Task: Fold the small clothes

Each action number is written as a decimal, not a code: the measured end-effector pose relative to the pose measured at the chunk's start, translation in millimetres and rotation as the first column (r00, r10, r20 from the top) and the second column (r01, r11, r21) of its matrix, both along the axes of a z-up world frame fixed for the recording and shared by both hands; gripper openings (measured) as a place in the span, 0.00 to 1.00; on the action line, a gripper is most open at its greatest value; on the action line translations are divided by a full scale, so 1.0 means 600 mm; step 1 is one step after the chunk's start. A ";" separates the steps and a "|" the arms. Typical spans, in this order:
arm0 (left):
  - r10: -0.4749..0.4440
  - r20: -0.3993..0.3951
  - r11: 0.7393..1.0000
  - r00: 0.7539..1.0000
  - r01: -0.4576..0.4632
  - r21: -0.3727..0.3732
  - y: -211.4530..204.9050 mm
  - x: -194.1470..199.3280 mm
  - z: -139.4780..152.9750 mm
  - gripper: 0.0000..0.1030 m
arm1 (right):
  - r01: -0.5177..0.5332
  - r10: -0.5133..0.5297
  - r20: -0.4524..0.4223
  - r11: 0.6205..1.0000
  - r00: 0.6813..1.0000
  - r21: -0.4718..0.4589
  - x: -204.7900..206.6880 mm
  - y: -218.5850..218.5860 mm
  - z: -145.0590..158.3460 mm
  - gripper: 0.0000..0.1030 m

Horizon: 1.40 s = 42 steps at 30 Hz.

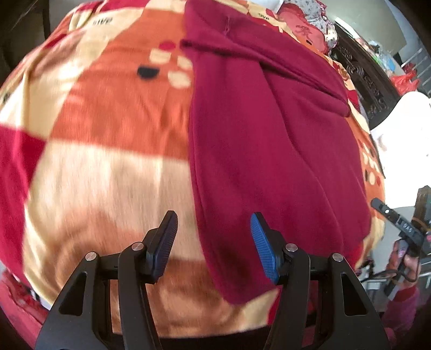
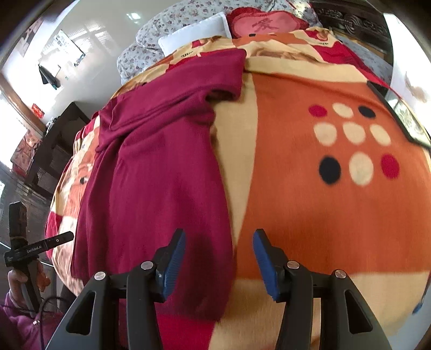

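behind the garment (image 2: 150, 167), a pillow (image 2: 194, 33)

garment (image 1: 269, 150) | dark red | folded lengthwise | flat on blanket (image 1: 107, 150)

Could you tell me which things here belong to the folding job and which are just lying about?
Part of the job:
- dark red garment, partly folded, lying on the blanket
- left tool, open above the garment's near edge
- right tool, open above its other near edge

Just lying about:
- patterned blanket
- white pillow
- red heart cushion
- floral quilt
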<state>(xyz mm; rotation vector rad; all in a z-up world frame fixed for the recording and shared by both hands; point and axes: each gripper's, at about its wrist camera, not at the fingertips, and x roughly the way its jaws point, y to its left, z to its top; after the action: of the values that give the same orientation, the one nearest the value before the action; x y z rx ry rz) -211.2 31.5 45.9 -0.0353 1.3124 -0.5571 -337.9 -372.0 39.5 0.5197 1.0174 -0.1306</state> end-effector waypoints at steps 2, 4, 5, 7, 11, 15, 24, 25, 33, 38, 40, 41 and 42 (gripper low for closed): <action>-0.006 -0.032 1.000 0.999 0.006 -0.028 0.004 -0.012 -0.007 0.55 | -0.001 0.001 0.003 1.000 1.000 0.007 -0.014 0.005 -0.003 0.51; -0.013 -0.042 1.000 0.999 0.012 -0.025 0.004 -0.018 -0.010 0.55 | 0.004 -0.004 0.005 1.000 1.000 0.013 -0.023 0.008 -0.008 0.54; -0.014 -0.042 1.000 0.999 0.013 -0.022 0.004 -0.022 -0.010 0.55 | 0.009 -0.009 0.004 1.000 1.000 0.018 -0.027 0.009 -0.011 0.55; -0.023 -0.043 0.999 0.999 0.021 -0.031 0.001 -0.026 -0.008 0.55 | 0.017 -0.017 0.002 0.999 1.000 0.032 -0.035 0.009 -0.019 0.55; -0.034 -0.068 0.999 0.997 0.031 -0.043 -0.009 -0.028 -0.020 0.55 | 0.026 -0.027 0.012 0.998 1.000 0.054 -0.044 0.009 -0.029 0.56; -0.035 -0.061 0.998 0.997 0.032 -0.051 -0.016 -0.027 -0.023 0.55 | 0.026 -0.028 0.037 0.997 0.999 0.066 -0.044 0.009 -0.033 0.56; -0.032 -0.045 0.996 0.998 0.028 -0.088 -0.036 -0.031 -0.027 0.69 | 0.002 -0.005 0.063 0.999 0.998 0.048 -0.034 0.025 -0.041 0.56; -0.028 -0.042 0.995 0.999 0.024 -0.092 -0.038 -0.030 -0.028 0.69 | 0.004 -0.008 0.066 0.999 0.998 0.049 -0.034 0.025 -0.041 0.56; -0.025 -0.012 0.995 1.000 0.023 -0.098 -0.029 -0.038 -0.029 0.69 | 0.048 -0.052 0.075 0.997 0.996 0.058 -0.040 0.028 -0.039 0.56; -0.031 -0.030 0.992 0.999 0.027 -0.121 -0.020 -0.041 -0.029 0.69 | 0.067 -0.074 0.090 0.995 0.993 0.077 -0.045 0.029 -0.034 0.56; -0.041 -0.033 0.991 0.999 0.037 -0.125 -0.018 -0.041 -0.028 0.69 | 0.068 -0.077 0.094 0.993 0.993 0.094 -0.046 0.028 -0.035 0.56; -0.046 -0.034 0.991 0.998 0.041 -0.125 -0.017 -0.040 -0.028 0.69 | 0.072 -0.080 0.092 0.993 0.993 0.095 -0.045 0.028 -0.037 0.56; -0.049 -0.035 0.991 0.998 0.044 -0.125 -0.016 -0.040 -0.027 0.69 | 0.075 -0.083 0.089 0.993 0.992 0.092 -0.044 0.029 -0.039 0.56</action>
<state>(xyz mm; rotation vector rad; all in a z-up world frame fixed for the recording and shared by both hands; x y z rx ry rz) -235.2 22.2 29.4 -0.1184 1.3171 -0.6800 -364.5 -354.6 16.3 0.6419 0.9147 -0.1311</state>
